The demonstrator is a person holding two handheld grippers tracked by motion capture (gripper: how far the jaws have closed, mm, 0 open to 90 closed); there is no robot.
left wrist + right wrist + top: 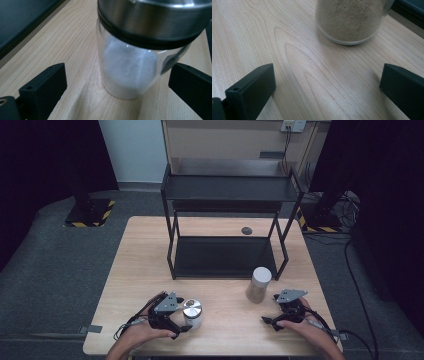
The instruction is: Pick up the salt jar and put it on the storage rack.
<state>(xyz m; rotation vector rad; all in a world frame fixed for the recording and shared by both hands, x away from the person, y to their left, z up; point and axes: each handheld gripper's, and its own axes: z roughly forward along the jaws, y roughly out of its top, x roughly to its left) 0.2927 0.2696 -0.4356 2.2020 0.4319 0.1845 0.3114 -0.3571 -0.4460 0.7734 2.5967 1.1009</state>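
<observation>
High view: left gripper [181, 324] fingers spread around steel-lidded jar [192, 312], seemingly untouched — right gripper [272, 317] open near tan jar [259, 284].

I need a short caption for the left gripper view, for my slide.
Open left gripper facing a steel-lidded glass jar of white powder on the wooden table.
</observation>
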